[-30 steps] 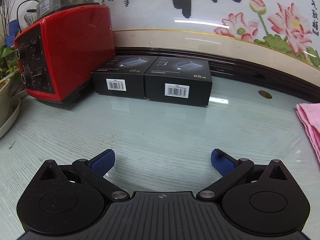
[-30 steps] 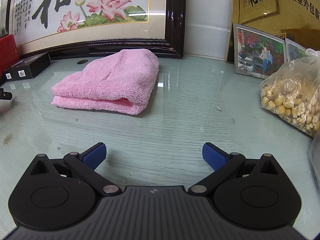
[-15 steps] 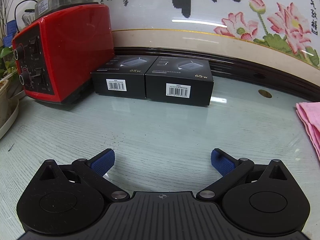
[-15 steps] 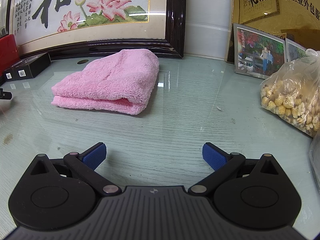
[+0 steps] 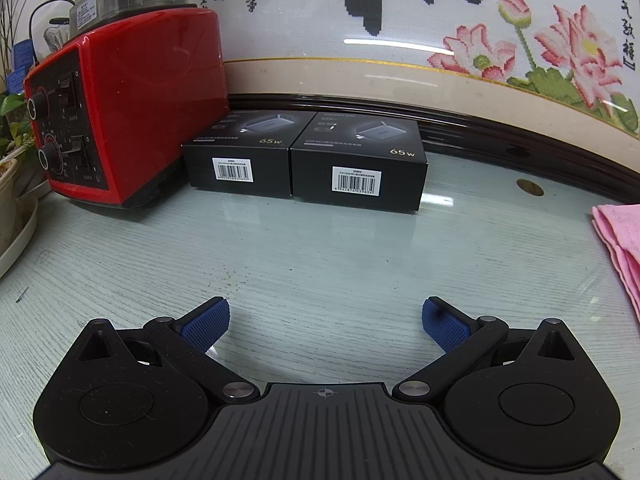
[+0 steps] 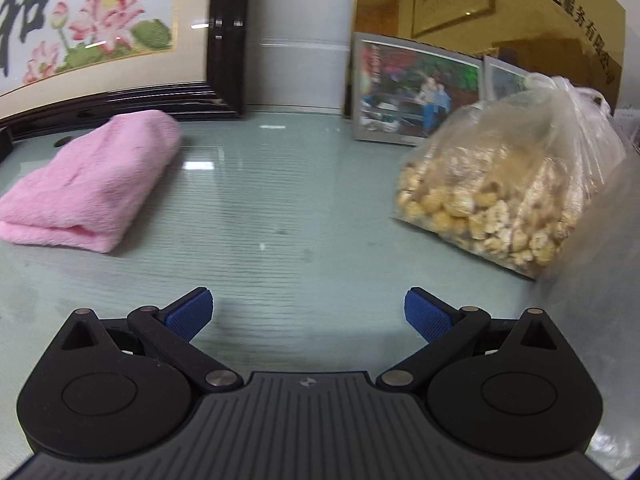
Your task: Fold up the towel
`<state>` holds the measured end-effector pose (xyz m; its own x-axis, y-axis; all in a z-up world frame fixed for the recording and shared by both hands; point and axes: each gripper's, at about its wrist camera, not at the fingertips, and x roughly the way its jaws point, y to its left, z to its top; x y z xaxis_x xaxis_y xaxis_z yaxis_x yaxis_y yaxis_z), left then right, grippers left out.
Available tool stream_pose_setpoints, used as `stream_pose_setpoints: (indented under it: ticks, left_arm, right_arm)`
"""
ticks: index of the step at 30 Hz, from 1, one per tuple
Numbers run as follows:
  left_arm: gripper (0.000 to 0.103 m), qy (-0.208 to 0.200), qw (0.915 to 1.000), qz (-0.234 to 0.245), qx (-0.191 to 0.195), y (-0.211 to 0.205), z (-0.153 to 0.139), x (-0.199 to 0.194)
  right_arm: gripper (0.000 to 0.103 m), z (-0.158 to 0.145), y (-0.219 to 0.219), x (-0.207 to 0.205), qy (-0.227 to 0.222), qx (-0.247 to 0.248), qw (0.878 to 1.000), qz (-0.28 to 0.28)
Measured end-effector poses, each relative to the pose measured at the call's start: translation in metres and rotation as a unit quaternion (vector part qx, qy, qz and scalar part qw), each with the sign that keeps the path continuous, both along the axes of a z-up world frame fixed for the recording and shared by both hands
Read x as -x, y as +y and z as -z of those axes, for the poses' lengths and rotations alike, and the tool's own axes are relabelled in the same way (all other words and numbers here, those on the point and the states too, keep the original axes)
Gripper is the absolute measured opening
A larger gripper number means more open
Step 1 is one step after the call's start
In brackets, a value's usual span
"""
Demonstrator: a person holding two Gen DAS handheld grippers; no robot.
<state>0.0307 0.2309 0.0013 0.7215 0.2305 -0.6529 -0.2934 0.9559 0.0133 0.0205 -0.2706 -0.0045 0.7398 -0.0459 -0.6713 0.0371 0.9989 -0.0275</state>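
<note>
- Left wrist view: the left gripper [image 5: 325,322] sits low over the glass table [image 5: 320,256], its blue-padded fingers [image 5: 206,322] spread wide apart with nothing between them.
- Only this view shows the red blender base [image 5: 124,108] at the left, with two black boxes [image 5: 304,160] side by side just right of it, touching each other, each with a barcode label on its front.
- A potted plant [image 5: 10,152] on a saucer shows at the far left edge.
- Behind the boxes a framed cross-stitch picture [image 5: 400,32] with black characters and pink lotus flowers leans at the back.
- The pink towel [image 5: 622,244] shows here only as a sliver of stacked layer edges at the right border, well apart from the gripper.
- Right wrist view: the right gripper [image 6: 308,316] also hovers over the table [image 6: 280,216] with its fingers [image 6: 190,314] wide apart and empty; the picture is somewhat blurred.
- Here most of the towel [image 6: 94,184] shows: it lies folded on the glass at the left, in front of the dark frame [image 6: 224,36] of the cross-stitch picture, ahead and left of the gripper, not touching it.
- Only this view shows a clear plastic bag [image 6: 516,188] of pale yellow lumps at the right, tied at the top.
- Behind the bag stand framed photos [image 6: 412,92] and a gold plaque [image 6: 480,4] with characters.
</note>
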Motion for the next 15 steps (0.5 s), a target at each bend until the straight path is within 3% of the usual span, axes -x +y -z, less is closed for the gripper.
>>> stream_pose_setpoints:
  ticks: [5, 15]
  left_arm:
    - [0.103, 0.000, 1.0000, 0.000, 0.000, 0.000, 0.000, 0.000]
    - [0.103, -0.001, 1.0000, 0.000, 0.000, 0.000, 0.000, 0.000]
  right_arm:
    - [0.103, 0.004, -0.022, -0.003, -0.007, -0.025, 1.000, 0.003]
    - [0.103, 0.007, -0.032, -0.005, -0.015, -0.023, 0.999, -0.019]
